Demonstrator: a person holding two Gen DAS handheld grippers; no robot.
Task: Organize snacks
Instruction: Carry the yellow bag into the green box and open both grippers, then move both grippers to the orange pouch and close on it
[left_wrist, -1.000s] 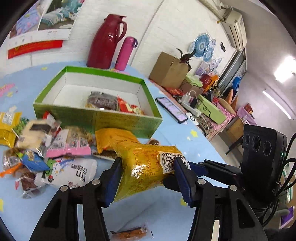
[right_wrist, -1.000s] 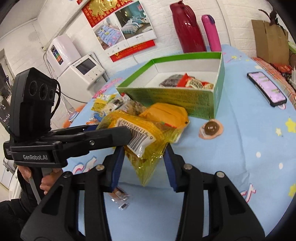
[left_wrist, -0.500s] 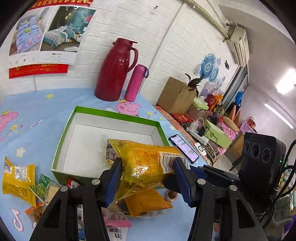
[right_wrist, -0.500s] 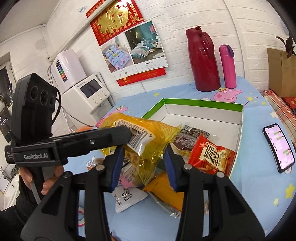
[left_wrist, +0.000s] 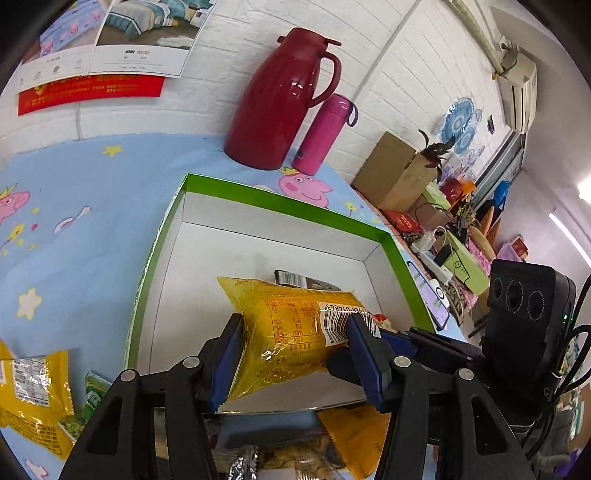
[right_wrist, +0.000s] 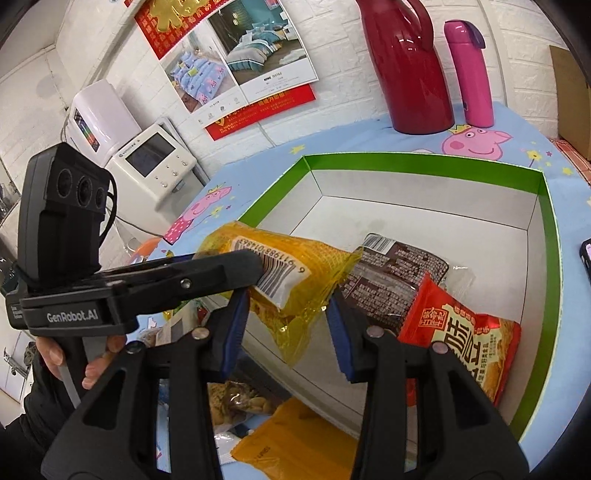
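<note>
Both grippers hold one yellow snack packet (left_wrist: 288, 306) with a barcode label, hanging over the near part of the green-rimmed white box (left_wrist: 280, 201). My left gripper (left_wrist: 295, 326) is shut on the packet's middle. My right gripper (right_wrist: 286, 306) is shut on the yellow packet's (right_wrist: 295, 254) lower end, with the left gripper's finger (right_wrist: 221, 269) crossing just above it. Inside the box (right_wrist: 421, 160) lie a dark brown packet (right_wrist: 399, 273) and a red packet (right_wrist: 458, 339).
A red jug (left_wrist: 280, 99) and a pink bottle (left_wrist: 321, 133) stand behind the box by the wall. Loose snacks lie in front of the box: an orange packet (right_wrist: 295, 443) and a yellow one (left_wrist: 33, 398). A phone (left_wrist: 430, 299) lies right of the box. A person's hand (right_wrist: 55, 354) grips the left handle.
Both grippers have carried the yellow packet up from the pile of loose snacks and forward over the box. Their hold on it looks unchanged.
</note>
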